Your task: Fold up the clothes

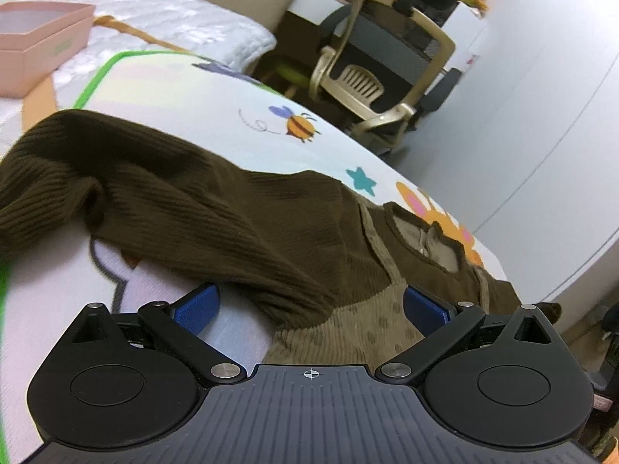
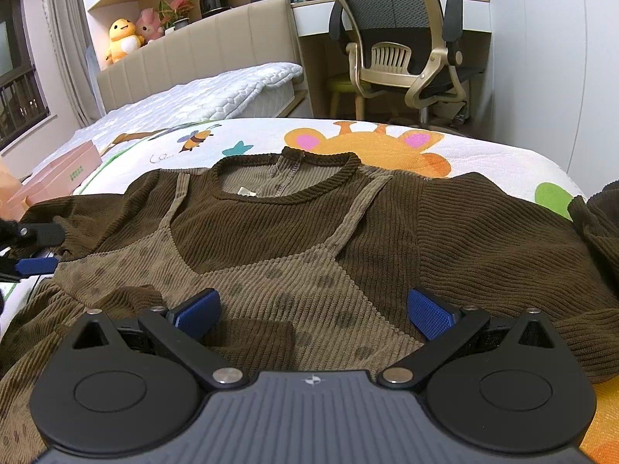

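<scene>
the brown garment [image 2: 294,228] lies face up on the cartoon mat [image 2: 483,158], spread ahead of the right hand-held gripper [image 2: 313,311] so its sleeves can fold; both it and the left hand-held gripper [image 1: 309,303] gape wide, holding nothing, the left by a sleeve [image 1: 162,189]

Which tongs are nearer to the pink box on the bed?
Left. The left tongs are at the garment's sleeve on the side of the pink box; the right tongs are over its chest, farther away.
</scene>
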`<state>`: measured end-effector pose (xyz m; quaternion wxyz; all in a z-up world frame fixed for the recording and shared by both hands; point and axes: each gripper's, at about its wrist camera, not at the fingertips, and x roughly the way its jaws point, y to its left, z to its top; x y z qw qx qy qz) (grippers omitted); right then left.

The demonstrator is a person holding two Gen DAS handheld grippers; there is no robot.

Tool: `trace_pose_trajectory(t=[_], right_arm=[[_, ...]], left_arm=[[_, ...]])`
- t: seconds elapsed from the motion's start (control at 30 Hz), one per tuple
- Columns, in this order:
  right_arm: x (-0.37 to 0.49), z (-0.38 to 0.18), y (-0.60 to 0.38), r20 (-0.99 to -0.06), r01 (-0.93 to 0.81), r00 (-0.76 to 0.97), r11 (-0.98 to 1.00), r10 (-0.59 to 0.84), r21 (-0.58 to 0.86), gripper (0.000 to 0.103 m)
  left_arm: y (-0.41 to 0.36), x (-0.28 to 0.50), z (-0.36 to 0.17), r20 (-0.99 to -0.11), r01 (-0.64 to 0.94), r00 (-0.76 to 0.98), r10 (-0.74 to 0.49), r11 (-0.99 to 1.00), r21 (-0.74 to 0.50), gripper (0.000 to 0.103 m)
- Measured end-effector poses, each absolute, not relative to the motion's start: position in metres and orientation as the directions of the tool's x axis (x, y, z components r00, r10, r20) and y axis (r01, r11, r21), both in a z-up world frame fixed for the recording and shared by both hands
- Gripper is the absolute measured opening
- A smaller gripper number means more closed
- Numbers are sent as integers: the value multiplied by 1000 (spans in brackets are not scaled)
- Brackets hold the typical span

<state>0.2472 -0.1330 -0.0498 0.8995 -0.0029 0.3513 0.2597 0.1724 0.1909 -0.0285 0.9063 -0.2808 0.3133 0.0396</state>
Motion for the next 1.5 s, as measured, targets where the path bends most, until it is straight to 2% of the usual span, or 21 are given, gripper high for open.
trace_pose_trajectory(t=[0.13,0.4,0.47,0.5,0.53,0.6,0.63,0.67,0.7,0.73,0.83,0.9,1.0,1.07,1.2,1.27,1.3,1.33,1.37,1.43,1.5], right_arm=[[247,-50,-134,-631,-470,618,864,468,181,103],[248,-50,-135,-626,-468,619,863,474,191,103],[248,-50,-135,-625,-467,619,863,475,192,103],[248,-50,-135,-625,-467,620,863,475,193,103],[248,-50,-135,-624,-466,620,863,476,194,103],[248,-50,-136,-623,-465,621,863,476,196,103],[248,-50,-136,-623,-465,621,863,476,196,103],[247,-51,-135,-622,-465,621,863,476,197,103],[247,-51,-135,-622,-465,621,863,476,197,103],[247,-51,-136,-621,-464,621,863,477,198,103],[247,-51,-137,-617,-463,621,861,483,208,103],[246,-51,-138,-615,-461,621,861,487,215,103],[246,-50,-139,-613,-461,621,860,489,220,103],[245,-50,-139,-612,-461,621,860,490,222,103],[245,-50,-140,-611,-459,621,859,491,224,103],[245,-50,-140,-611,-459,621,859,492,226,103],[245,-49,-140,-610,-458,621,859,493,228,103],[246,-49,-141,-605,-457,619,856,500,241,103],[246,-48,-143,-600,-455,617,853,510,257,103],[247,-47,-148,-587,-451,613,844,529,290,103],[245,-38,-152,-576,-456,600,829,556,325,103]], left_arm=[[186,153,-23,-597,-271,799,-68,846,-459,103],[227,126,-20,-526,-382,849,41,735,-560,99],[241,134,-22,-535,-418,842,66,705,-572,92],[247,139,-25,-544,-434,836,66,686,-584,80],[253,145,-29,-557,-453,828,61,657,-603,75],[264,156,-35,-565,-479,823,68,617,-624,71],[267,164,-33,-570,-489,817,85,626,-608,57],[269,172,-32,-576,-499,811,103,635,-590,50],[271,180,-30,-581,-510,805,121,644,-571,31],[271,187,-30,-588,-516,798,132,653,-554,21],[254,207,-16,-584,-489,792,178,757,-433,14],[238,220,-4,-565,-451,798,210,829,-329,12],[196,227,25,-469,-315,861,197,930,-188,11],[163,223,38,-415,-171,904,106,977,-124,11],[115,209,35,-444,132,879,-176,983,-129,13],[103,201,28,-479,242,831,-282,959,-145,17],[100,197,25,-493,262,819,-292,956,-131,21],[96,193,22,-506,281,808,-300,953,-117,33],[93,189,19,-520,299,797,-308,949,-102,40],[97,184,17,-520,280,808,-275,957,-71,54],[103,184,17,-531,255,812,-242,966,-49,56]])
